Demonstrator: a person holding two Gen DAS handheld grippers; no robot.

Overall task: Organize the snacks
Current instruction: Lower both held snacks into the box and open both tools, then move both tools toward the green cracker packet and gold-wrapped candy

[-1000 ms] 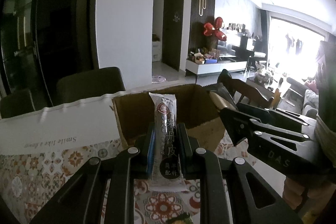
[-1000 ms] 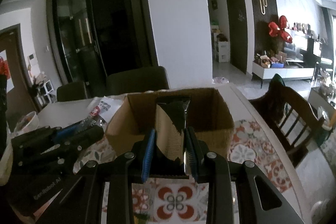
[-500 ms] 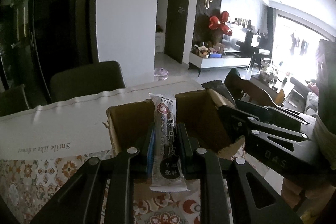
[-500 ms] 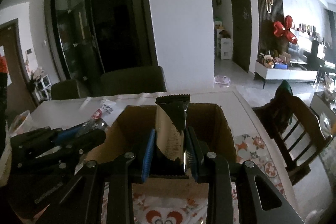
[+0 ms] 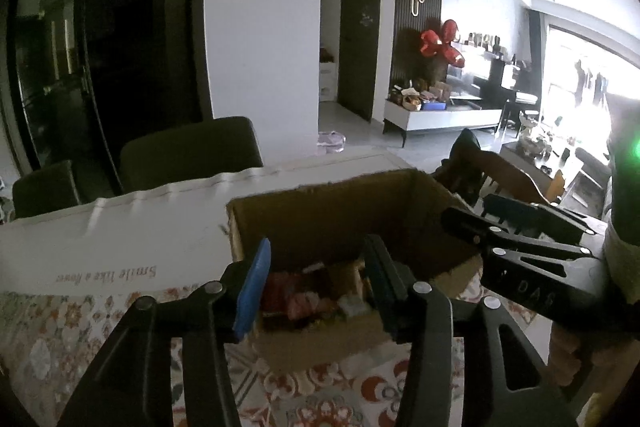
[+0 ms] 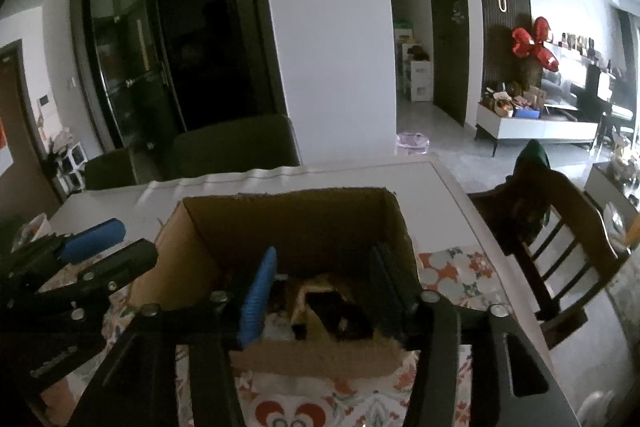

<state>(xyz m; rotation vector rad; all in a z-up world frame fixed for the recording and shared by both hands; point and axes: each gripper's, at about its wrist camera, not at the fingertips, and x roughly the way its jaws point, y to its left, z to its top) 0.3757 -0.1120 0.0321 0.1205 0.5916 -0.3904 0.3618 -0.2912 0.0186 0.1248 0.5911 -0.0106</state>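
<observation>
An open cardboard box (image 6: 294,215) is seen on a patterned tablecloth (image 6: 456,273), with snack packets (image 5: 308,297) heaped loosely on its floor; their number and the way each points cannot be told in the dim interior. In the right wrist view 1 dark packet (image 6: 340,311) is seen lying flat among them, its long axis running roughly from 10 to 4 o'clock. The left gripper (image 5: 316,285) is held over the near rim of the box, its jaws just opened to a moderate gap, with nothing between them. The right gripper (image 6: 322,287) is likewise held above the box, its jaws just parted and gripping nothing. In the left wrist view the right gripper is seen at 3 o'clock beside the box's right wall. 2 dark chairs (image 6: 232,147) are seen beyond the table at 12 o'clock, and 1 wooden chair (image 6: 560,223) at 3 o'clock. A white sheet printed with lettering (image 5: 108,273) is spread at 9 o'clock.
</observation>
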